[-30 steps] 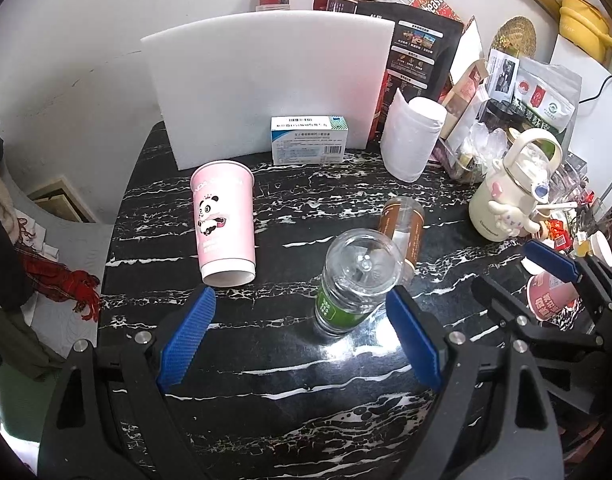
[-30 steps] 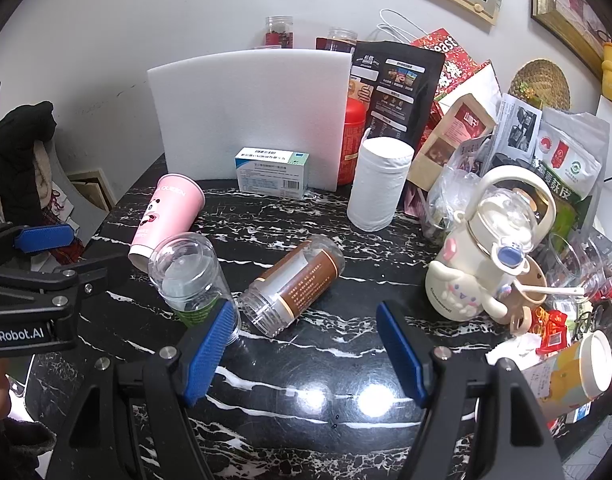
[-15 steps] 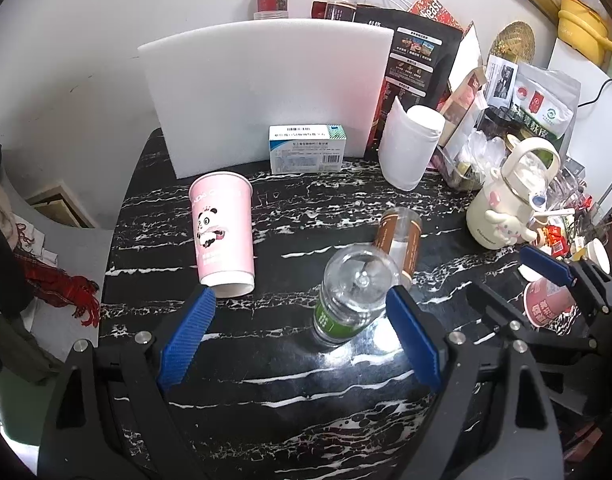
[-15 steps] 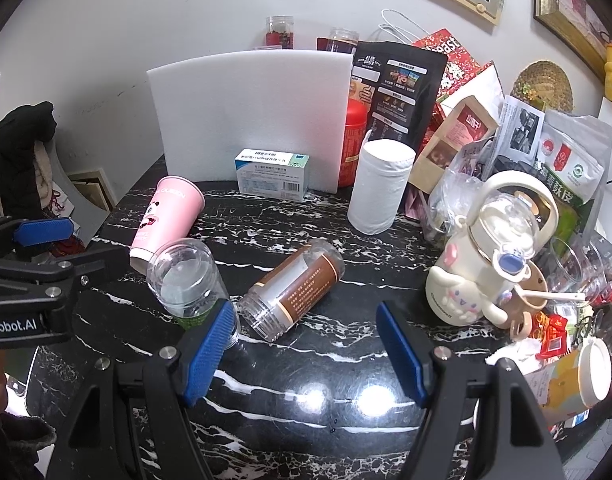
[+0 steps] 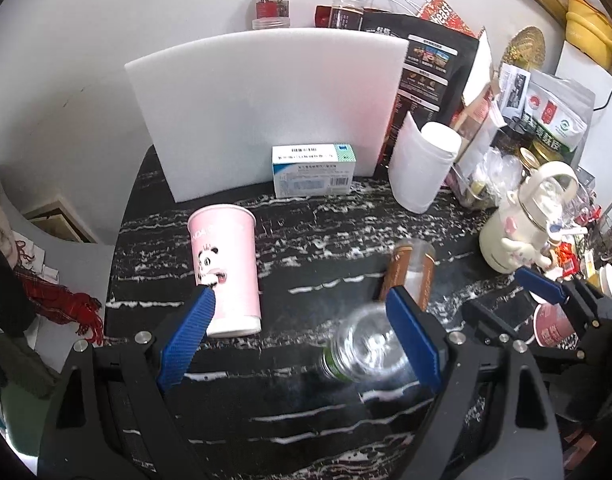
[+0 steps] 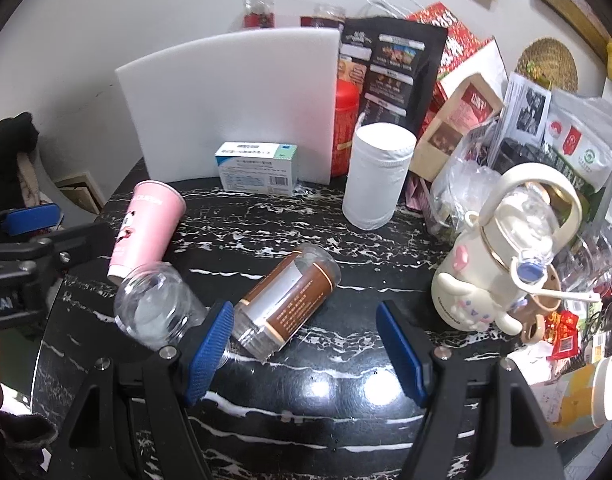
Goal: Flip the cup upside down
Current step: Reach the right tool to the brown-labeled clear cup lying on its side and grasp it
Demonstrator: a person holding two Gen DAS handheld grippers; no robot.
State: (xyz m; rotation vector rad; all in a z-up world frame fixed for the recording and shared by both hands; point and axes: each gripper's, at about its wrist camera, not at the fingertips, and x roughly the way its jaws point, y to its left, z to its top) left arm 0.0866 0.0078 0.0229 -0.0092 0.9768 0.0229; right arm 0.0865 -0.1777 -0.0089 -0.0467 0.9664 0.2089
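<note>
A pink paper cup with a panda (image 5: 225,270) stands upside down on the black marble table (image 5: 306,420), rim on the table; it also shows in the right wrist view (image 6: 146,228). My left gripper (image 5: 302,340) is open, its left fingertip (image 5: 194,320) just in front of the cup's lower part. A clear cup with a green label (image 5: 365,354) stands by the left gripper's right finger. A brown-labelled clear jar (image 6: 290,300) lies on its side. My right gripper (image 6: 306,348) is open and empty, just in front of the jar.
A white foam board (image 5: 266,108) stands at the back with a small medicine box (image 5: 313,176) before it. A white cylinder (image 6: 375,176), a cream kettle-shaped bottle (image 6: 501,248), snack bags and paper cups (image 6: 585,392) crowd the right side.
My left gripper has moved left and toward the pink cup, so the cup now sits at its left finger. The right gripper has shifted slightly forward. Both stay open.
</note>
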